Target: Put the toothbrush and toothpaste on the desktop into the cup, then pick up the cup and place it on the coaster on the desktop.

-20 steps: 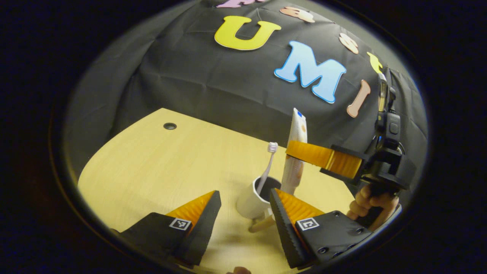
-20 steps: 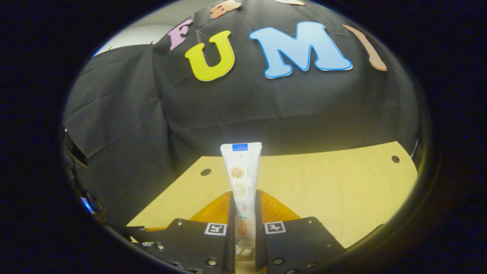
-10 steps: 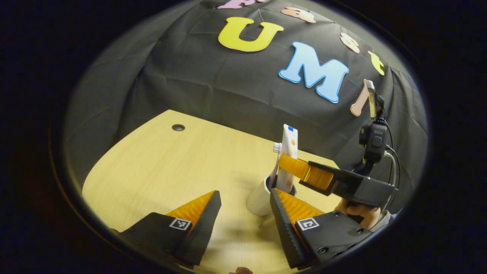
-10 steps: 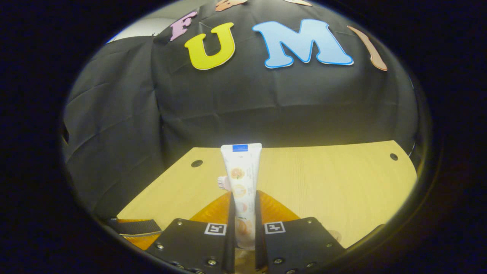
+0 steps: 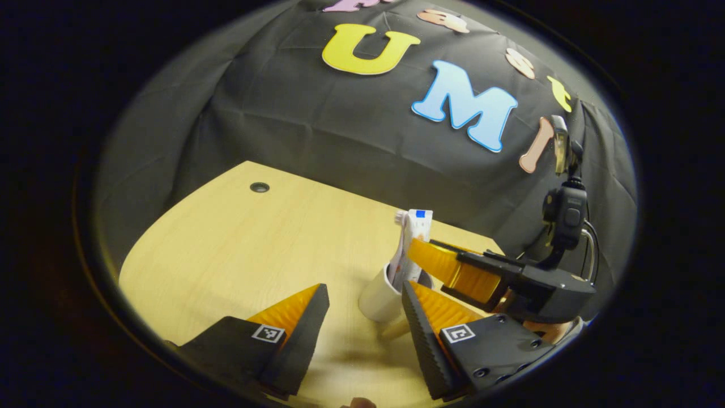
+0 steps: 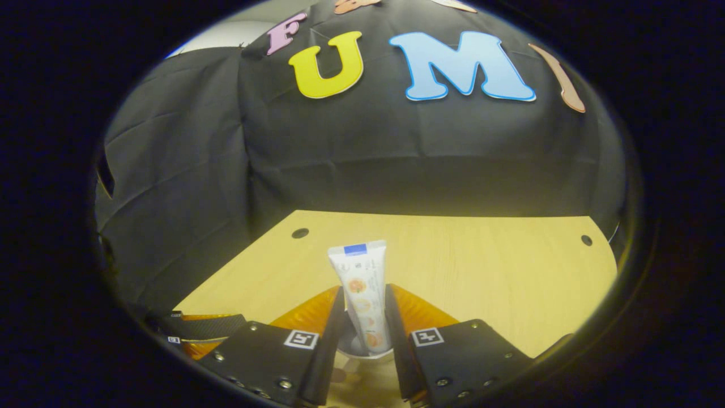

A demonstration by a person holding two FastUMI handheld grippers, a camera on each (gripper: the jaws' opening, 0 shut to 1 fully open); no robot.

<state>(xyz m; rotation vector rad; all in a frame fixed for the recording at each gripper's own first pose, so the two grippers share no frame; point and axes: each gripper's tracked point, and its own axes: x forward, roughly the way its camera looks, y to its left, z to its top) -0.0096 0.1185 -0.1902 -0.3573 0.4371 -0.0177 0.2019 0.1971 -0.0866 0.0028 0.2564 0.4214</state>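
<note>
the right gripper (image 6: 365,317) is standing directly over the cup (image 5: 380,294), its fingers slightly parted on either side of the toothpaste (image 6: 362,294); in the right gripper view narrow gaps are showing between tube and fingers, so it is looking released or nearly so, though i cannot tell for certain that contact is gone. the tube's long axis is running upright, crimped end up, lower end inside the cup's rim, beside the toothbrush (image 5: 401,226) whose head is poking out next to it. the left gripper (image 5: 362,306) is hanging spread wide and empty just in front of the cup, with the cup lying between its fingers and slightly toward its right finger, so it is the nearer one for the lift. the cup is standing on the counter (image 5: 238,243); under it a tan edge, probably the coaster, is peeking out. compared with a second ago, the tube is sitting much lower, sunk into the cup, and the right gripper's fingers are no longer clamping it tightly.
</note>
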